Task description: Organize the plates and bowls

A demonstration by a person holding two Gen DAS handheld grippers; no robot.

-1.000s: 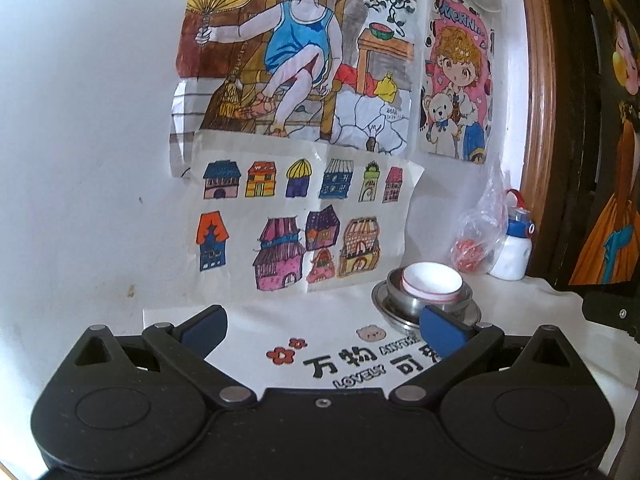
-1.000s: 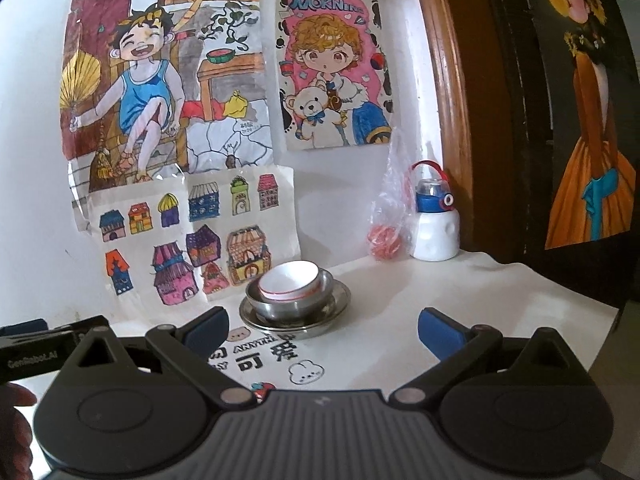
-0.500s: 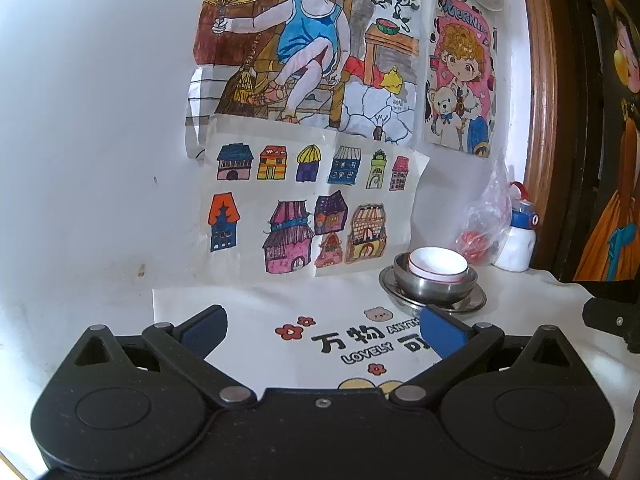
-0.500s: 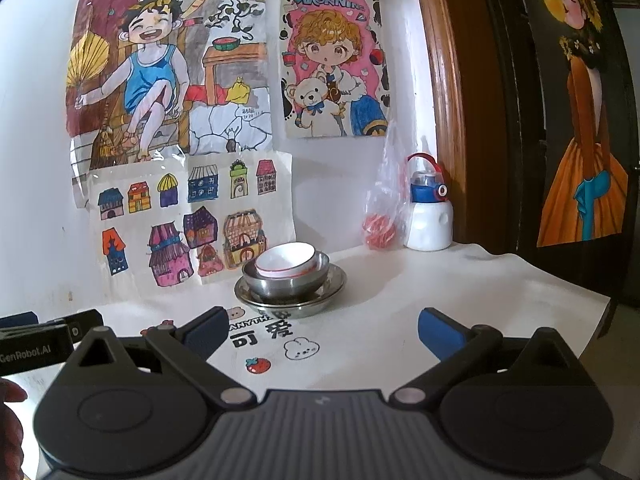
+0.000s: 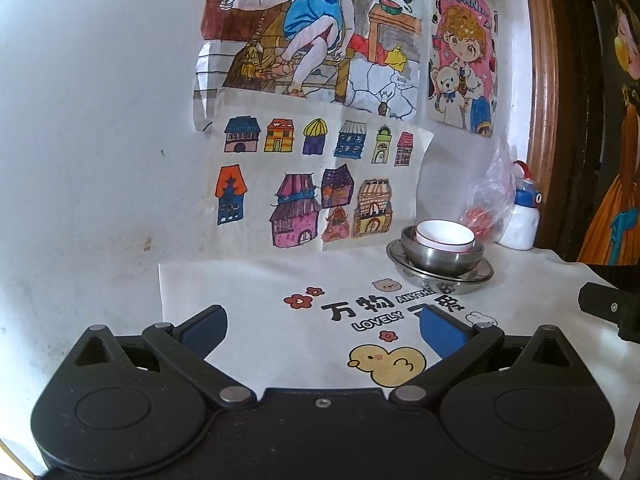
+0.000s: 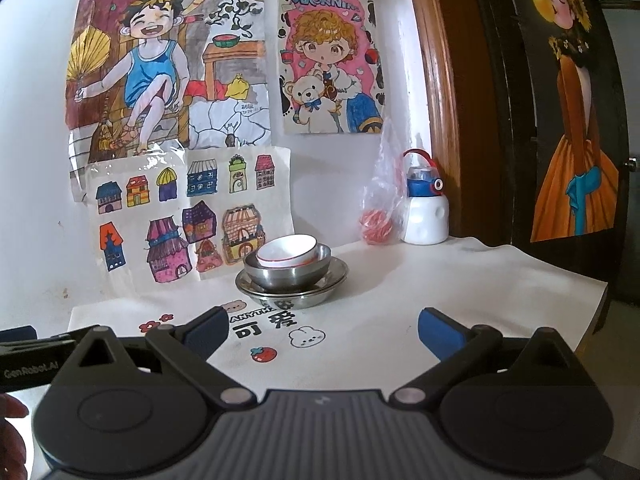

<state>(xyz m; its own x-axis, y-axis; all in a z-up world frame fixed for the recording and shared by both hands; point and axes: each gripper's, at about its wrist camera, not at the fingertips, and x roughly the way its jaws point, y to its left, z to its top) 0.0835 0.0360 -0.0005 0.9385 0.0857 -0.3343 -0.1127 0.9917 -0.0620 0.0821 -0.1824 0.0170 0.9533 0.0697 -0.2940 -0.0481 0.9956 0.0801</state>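
Both grippers hang empty, jaws spread wide, above the printed cloth (image 5: pixel 256 304) with nothing between their blue pads. Ahead of the left gripper (image 5: pixel 322 330) and off to its right sits the stack: a white bowl (image 5: pixel 444 236) nested in a steel bowl (image 5: pixel 440 260) on a steel plate (image 5: pixel 440 278). From the right gripper (image 6: pixel 324 330) the same stack (image 6: pixel 290 270) lies ahead, slightly left, with bare cloth in the way. Beyond the stack, by the wall, stand a white bottle (image 6: pixel 425 216) and a plastic bag (image 6: pixel 378 216) just beside it. Drawings (image 6: pixel 192 208) hang on the wall behind. A person's fingers (image 6: pixel 12 428) show at the right view's lower left.
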